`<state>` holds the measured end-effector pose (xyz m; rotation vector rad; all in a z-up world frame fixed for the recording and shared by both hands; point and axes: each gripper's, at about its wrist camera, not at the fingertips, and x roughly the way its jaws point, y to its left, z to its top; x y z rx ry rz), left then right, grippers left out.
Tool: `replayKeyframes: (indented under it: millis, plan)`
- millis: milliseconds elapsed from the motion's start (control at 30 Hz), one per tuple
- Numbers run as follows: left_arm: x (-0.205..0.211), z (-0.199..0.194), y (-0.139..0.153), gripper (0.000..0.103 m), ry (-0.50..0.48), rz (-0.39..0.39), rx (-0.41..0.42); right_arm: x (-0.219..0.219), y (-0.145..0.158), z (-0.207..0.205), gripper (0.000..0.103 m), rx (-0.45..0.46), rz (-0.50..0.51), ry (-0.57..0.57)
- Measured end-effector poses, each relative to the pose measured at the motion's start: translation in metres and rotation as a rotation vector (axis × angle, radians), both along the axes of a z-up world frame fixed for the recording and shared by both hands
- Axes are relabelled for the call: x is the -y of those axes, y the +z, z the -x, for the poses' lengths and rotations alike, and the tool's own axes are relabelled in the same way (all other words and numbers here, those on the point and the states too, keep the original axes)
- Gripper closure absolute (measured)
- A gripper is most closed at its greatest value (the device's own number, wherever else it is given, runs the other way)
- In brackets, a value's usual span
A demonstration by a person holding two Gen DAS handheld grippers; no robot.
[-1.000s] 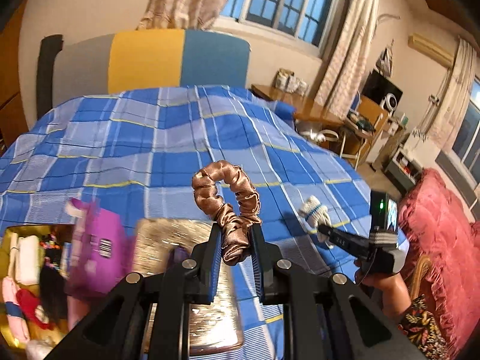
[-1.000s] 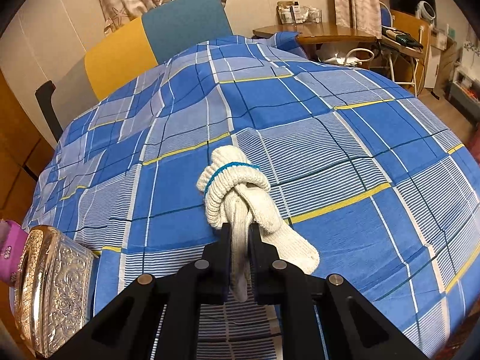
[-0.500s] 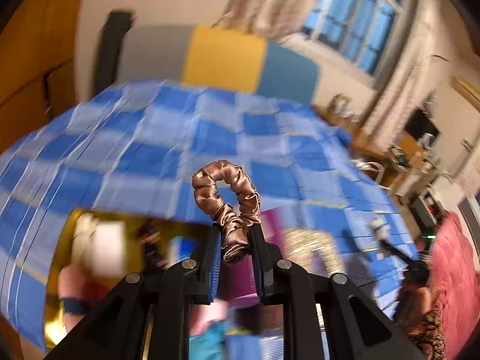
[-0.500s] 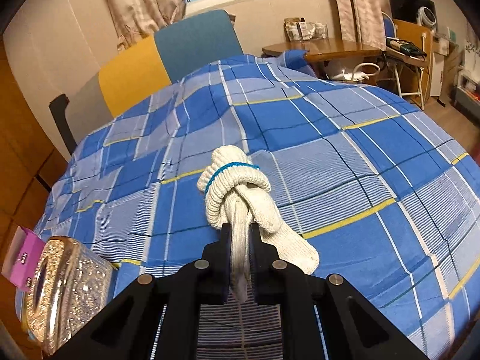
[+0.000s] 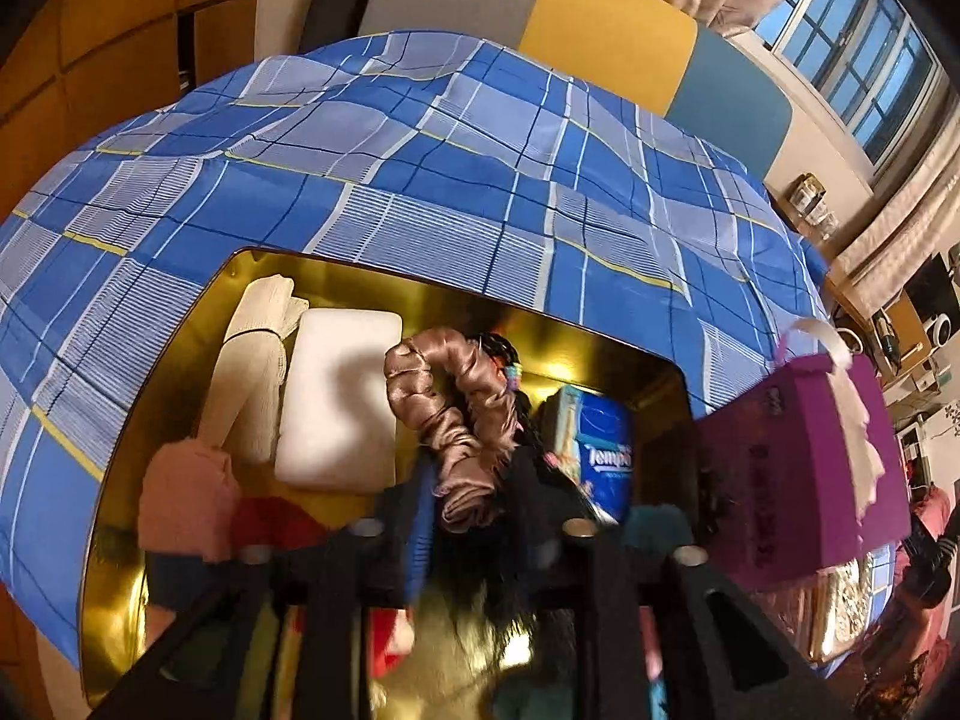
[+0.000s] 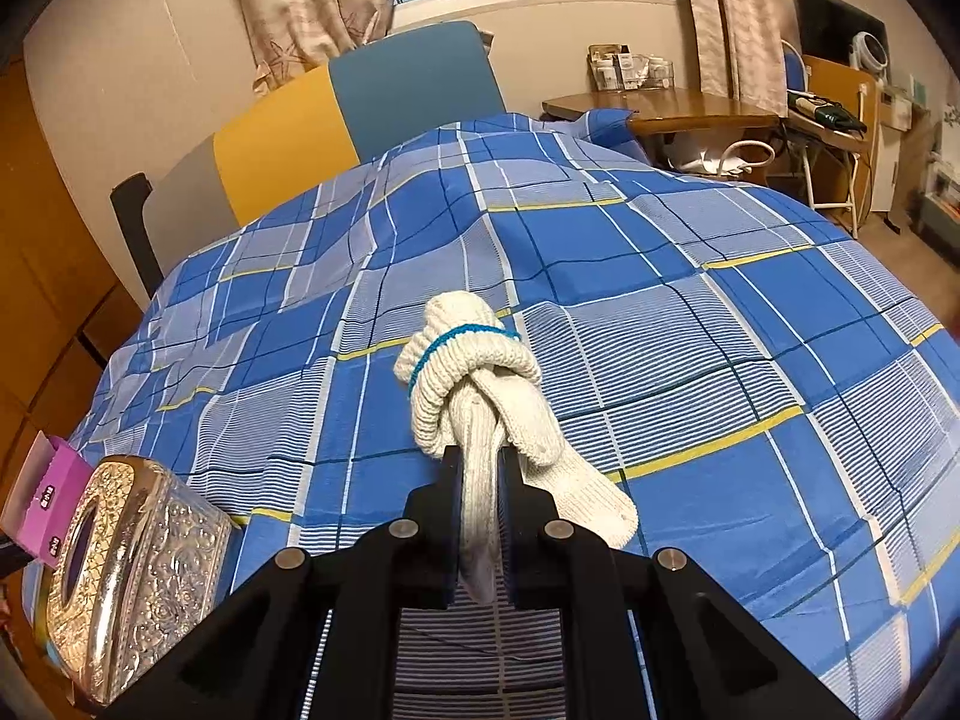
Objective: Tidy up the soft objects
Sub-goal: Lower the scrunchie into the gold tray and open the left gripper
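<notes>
While left gripper [image 5: 474, 498] jaws opening, satin scrunchie [image 5: 456, 414] loose between them above gold tin [image 5: 600, 336], frame centre; right gripper [image 6: 480, 480] clamped on knotted white glove [image 6: 480, 384].

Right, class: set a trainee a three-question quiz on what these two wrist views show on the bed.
1. Multiple choice. What are the right tongs shut on?
A. a knotted white knit glove
B. a pink towel
C. a pack of tissues

2. True or false: the gold tin on the checked bedspread has nothing in it.

3. Short answer: in the left wrist view, what colour is the box standing beside the gold tin?

Key
1. A
2. False: it already holds several soft things, among them a tissue pack.
3. Purple
</notes>
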<state>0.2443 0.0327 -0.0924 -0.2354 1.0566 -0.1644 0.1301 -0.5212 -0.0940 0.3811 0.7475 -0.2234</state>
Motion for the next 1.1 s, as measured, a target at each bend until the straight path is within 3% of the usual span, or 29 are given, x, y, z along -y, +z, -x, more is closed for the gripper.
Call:
replayKeyframes:
  millis: [33, 233, 433, 567, 700, 900, 1100]
  plan:
    - [0.000, -0.003, -0.003, 0.058, 0.001, 0.007, -0.016, 0.000, 0.000, 0.000, 0.093, 0.000, 0.001, -0.002]
    - [-0.006, 0.008, -0.004, 0.041, -0.001, 0.046, -0.011, 0.000, 0.004, 0.003, 0.092, 0.029, 0.013, -0.005]
    - [-0.018, 0.034, 0.008, 0.041, 0.031, 0.033, 0.035, -0.007, 0.023, 0.021, 0.092, 0.089, 0.011, -0.029]
    - [-0.029, 0.048, 0.011, 0.041, 0.049, 0.097, 0.031, -0.018, 0.047, 0.036, 0.092, 0.130, -0.009, -0.023]
    - [-0.040, 0.063, 0.013, 0.041, 0.067, 0.147, 0.030, -0.049, 0.085, 0.053, 0.092, 0.196, 0.015, 0.026]
    - [-0.055, 0.079, 0.019, 0.041, 0.094, 0.144, 0.050, -0.118, 0.133, 0.065, 0.092, 0.283, 0.007, 0.135]
    - [-0.068, 0.098, 0.028, 0.041, 0.086, 0.115, 0.090, -0.208, 0.147, 0.060, 0.092, 0.273, -0.055, 0.297]
